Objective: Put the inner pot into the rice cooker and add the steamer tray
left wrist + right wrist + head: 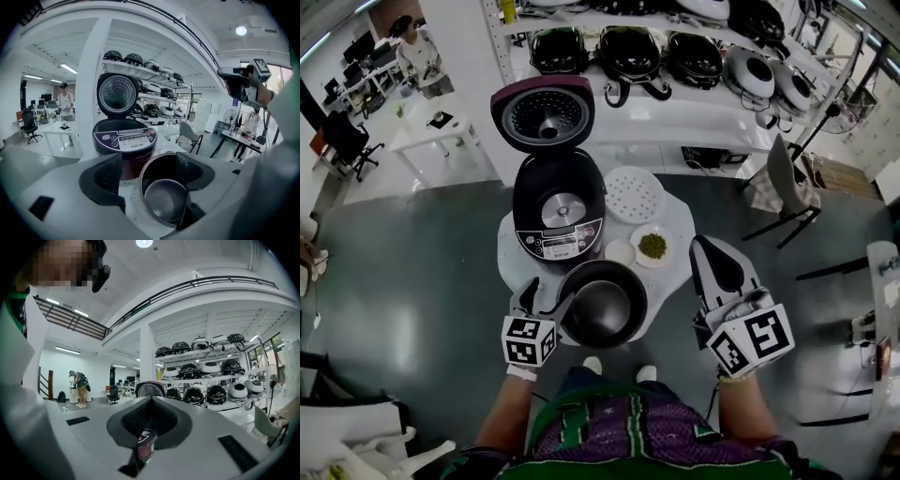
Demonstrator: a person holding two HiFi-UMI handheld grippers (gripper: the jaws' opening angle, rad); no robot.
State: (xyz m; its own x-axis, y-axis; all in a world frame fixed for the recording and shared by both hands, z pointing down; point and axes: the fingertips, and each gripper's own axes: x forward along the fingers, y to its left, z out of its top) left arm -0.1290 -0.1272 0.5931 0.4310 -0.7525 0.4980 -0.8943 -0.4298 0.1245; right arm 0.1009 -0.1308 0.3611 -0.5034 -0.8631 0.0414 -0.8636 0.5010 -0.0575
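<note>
Left gripper [549,298] holds its jaws wide, straddling the left rim of the inner pot [603,306] without pinching it; the pot sits at the table's [514,247] near edge. Right gripper [711,255], off the right edge, is clamped together, empty. Beyond, the open rice cooker [558,211] stands far left, the steamer tray [635,194] far right.

Centre frame, the rice cooker [558,211] — dark maroon shell, silver panel. Below it the pot [602,302], black with a grey sheen. White steamer tray [635,194], dotted with holes, on a white table [680,220]. Black-and-white square markers on the left gripper [548,295] and right gripper [705,246] — grey bodies.
</note>
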